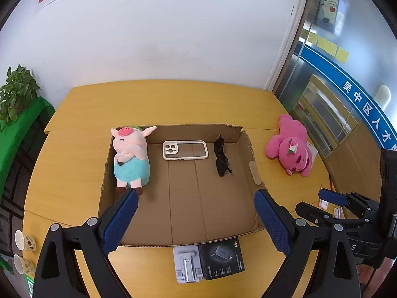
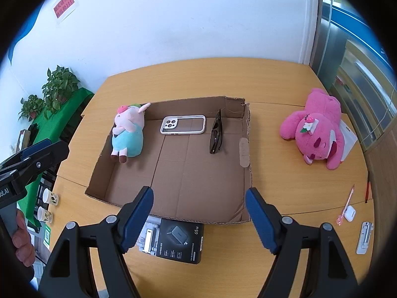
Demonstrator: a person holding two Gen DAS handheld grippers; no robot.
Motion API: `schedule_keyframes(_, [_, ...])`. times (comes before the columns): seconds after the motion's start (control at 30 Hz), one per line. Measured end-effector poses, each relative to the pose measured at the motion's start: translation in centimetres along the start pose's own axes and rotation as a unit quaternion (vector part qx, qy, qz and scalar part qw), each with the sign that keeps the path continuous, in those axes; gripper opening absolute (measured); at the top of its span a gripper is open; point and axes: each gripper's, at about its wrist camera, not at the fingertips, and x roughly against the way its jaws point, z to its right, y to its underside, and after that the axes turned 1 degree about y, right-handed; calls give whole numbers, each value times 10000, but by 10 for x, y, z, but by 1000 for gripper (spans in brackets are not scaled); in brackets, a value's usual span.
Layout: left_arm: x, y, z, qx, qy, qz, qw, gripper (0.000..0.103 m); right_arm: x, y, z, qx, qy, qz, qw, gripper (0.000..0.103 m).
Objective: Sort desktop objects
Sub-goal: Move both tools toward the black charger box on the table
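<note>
Left gripper (image 1: 196, 207) and right gripper (image 2: 198, 207) spread wide, gripping nothing. Just below the fingertips, black charger box (image 2: 180, 241) beside grey stand (image 1: 186, 264). Beyond the fingertips, open cardboard box (image 2: 244, 198) holding pig plush (image 2: 129, 131), phone case (image 2: 183, 125), sunglasses (image 2: 216, 134). Far right, pink plush (image 2: 316, 137).

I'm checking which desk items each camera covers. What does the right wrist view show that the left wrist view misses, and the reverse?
Only the right wrist view shows the pink pen.

Only the left wrist view shows the yellow sticky notes on the glass.

Both show the cardboard box, pig plush, phone case, sunglasses, pink plush and black charger box.
</note>
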Motion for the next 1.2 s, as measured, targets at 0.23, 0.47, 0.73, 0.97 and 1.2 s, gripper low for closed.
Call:
schedule_keyframes(0.23, [-4, -2, 0, 4, -19, -29, 10000, 97, 0, -2, -5, 46, -30, -28, 10000, 77])
schedule_keyframes(0.47, [-12, 2, -3, 60, 71, -145, 9999, 97, -4, -4, -7, 94, -81, -98, 9999, 77])
schedule_keyframes(0.73, [-59, 50, -16, 202, 402, -1093, 9930, 97, -40, 28, 2, 162, -418, -697, 9966, 77])
schedule_keyframes(0.97, [-125, 114, -25, 483, 815, -2220, 9704, 97, -118, 105, 17, -32, -963, -1833, 9783, 77])
schedule_keyframes(1.2, [-166, 148, -16, 471, 1330, -2572, 9560, 96, -167, 149, 24, -250, -1165, -2346, 9648, 77])
